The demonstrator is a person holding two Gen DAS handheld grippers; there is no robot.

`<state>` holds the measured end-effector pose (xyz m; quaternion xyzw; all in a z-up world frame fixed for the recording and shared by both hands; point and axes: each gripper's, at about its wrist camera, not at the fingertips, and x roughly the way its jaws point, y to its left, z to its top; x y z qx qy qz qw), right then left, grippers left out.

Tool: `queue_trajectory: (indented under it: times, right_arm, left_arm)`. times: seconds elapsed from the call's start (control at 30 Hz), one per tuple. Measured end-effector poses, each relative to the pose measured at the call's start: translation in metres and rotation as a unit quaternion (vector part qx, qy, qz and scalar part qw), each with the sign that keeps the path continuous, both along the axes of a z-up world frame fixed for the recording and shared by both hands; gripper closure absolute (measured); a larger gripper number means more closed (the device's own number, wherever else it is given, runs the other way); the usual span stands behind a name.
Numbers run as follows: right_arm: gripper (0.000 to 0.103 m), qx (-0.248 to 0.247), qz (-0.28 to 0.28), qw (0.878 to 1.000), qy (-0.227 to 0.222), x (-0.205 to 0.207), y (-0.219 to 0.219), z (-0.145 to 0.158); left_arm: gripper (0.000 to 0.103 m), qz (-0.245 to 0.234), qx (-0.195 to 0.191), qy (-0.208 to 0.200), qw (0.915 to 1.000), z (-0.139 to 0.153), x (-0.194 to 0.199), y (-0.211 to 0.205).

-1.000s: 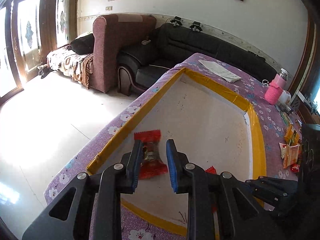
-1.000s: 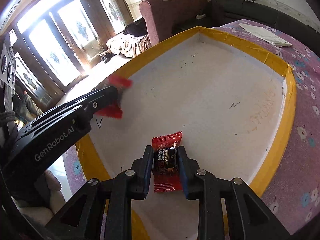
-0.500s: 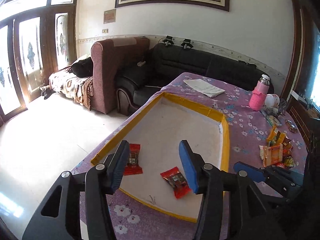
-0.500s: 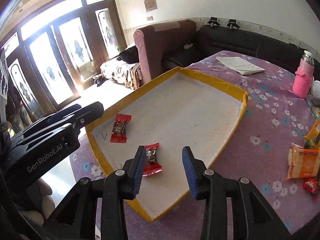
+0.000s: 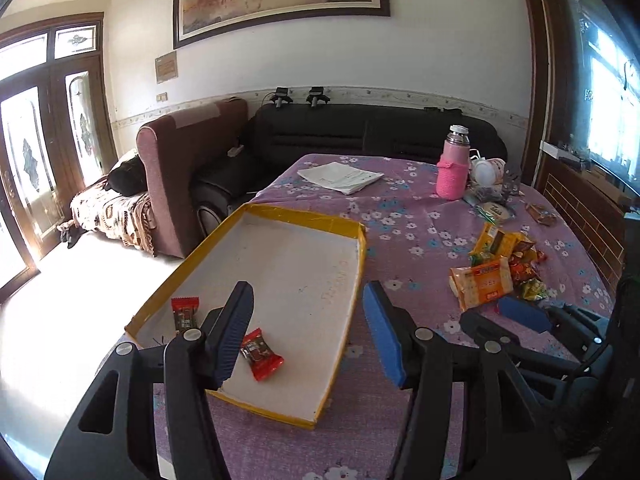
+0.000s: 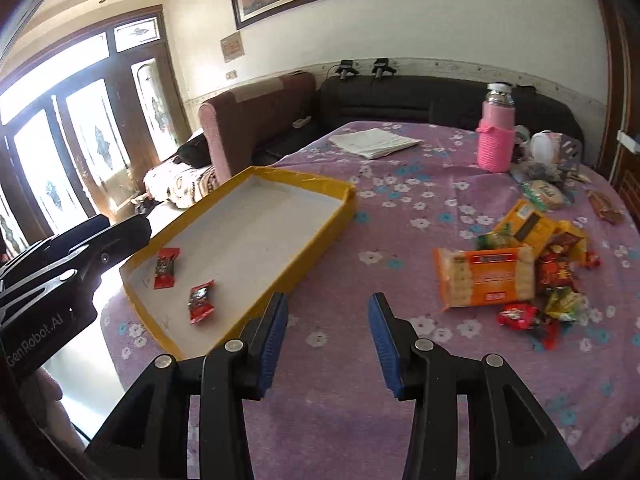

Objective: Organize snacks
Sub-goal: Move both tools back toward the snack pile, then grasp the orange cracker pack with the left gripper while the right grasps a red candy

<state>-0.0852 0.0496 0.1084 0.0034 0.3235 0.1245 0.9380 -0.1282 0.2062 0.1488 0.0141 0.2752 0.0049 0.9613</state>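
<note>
purple floral tablecloth (image 6: 360, 400) carried everything. two red candies (image 6: 201, 301) lay in the yellow-rimmed tray (image 6: 320, 232) at 10 o'clock; snack pile (image 6: 520, 272) at 2. my left gripper (image 5: 308, 336) and right gripper (image 6: 328, 340) were opening, empty. i judged next: fetch from pile.

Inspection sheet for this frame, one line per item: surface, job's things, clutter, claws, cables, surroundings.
Surface: purple flowered tablecloth.
Job's things: yellow-rimmed tray holding two red candies, one farther, one nearer; loose snack pile on the cloth right of the tray, including an orange cracker pack.
Clutter: pink bottle, papers, small items beside the bottle.
Claws: left claw and right claw both empty, jaws opening.
Cables: nothing seen on the table.
Surroundings: black sofa, maroon armchair, framed painting, glass doors.
</note>
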Motion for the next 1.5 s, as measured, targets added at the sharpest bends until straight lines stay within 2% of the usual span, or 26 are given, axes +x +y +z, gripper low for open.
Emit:
queue_trajectory:
  times: [0.2,0.43,0.6,0.9,0.97,1.07,1.23,1.33,1.4,1.5]
  right_arm:
    - [0.052,-0.030,-0.055,0.998,-0.025,-0.017,-0.040,0.005]
    - [0.052,-0.034,-0.079,0.996,-0.024,-0.028,-0.061,-0.002]
    - [0.051,-0.039,-0.093,0.995,-0.020,-0.031,-0.072,-0.007]
    - [0.049,-0.050,-0.105,0.993,-0.010,-0.030,-0.081,-0.018]
    - [0.048,-0.037,-0.104,0.994,0.008,-0.022,-0.092,-0.021]
    - [0.048,0.014,-0.121,0.992,0.046,-0.004,-0.130,-0.028]
    - [0.050,0.097,-0.135,0.982,0.092,0.026,-0.185,-0.044]
    - [0.051,0.129,-0.119,0.979,0.106,0.043,-0.194,-0.052]
    - [0.050,0.139,-0.128,0.976,0.111,0.058,-0.200,-0.057]
    - [0.050,0.155,-0.118,0.974,0.118,0.073,-0.202,-0.064]
  left_arm:
    - [0.047,-0.030,0.012,0.005,0.9995,0.002,-0.006,-0.033]
    - [0.042,-0.057,0.025,0.010,0.9980,0.005,-0.013,-0.059]
    - [0.042,-0.064,0.022,0.013,0.9976,0.006,-0.015,-0.063]
    - [0.041,-0.067,0.005,0.038,0.9970,-0.013,-0.011,-0.055]
    - [0.041,-0.070,-0.010,0.049,0.9963,-0.017,-0.004,-0.050]
    - [0.040,-0.076,-0.054,0.073,0.9929,-0.026,0.014,-0.040]
    - [0.041,-0.100,-0.122,0.122,0.9798,-0.050,0.046,-0.042]
    - [0.041,-0.116,-0.145,0.144,0.9721,-0.061,0.063,-0.051]
    - [0.041,-0.133,-0.155,0.152,0.9672,-0.064,0.077,-0.059]
    - [0.041,-0.162,-0.148,0.148,0.9644,-0.063,0.101,-0.078]
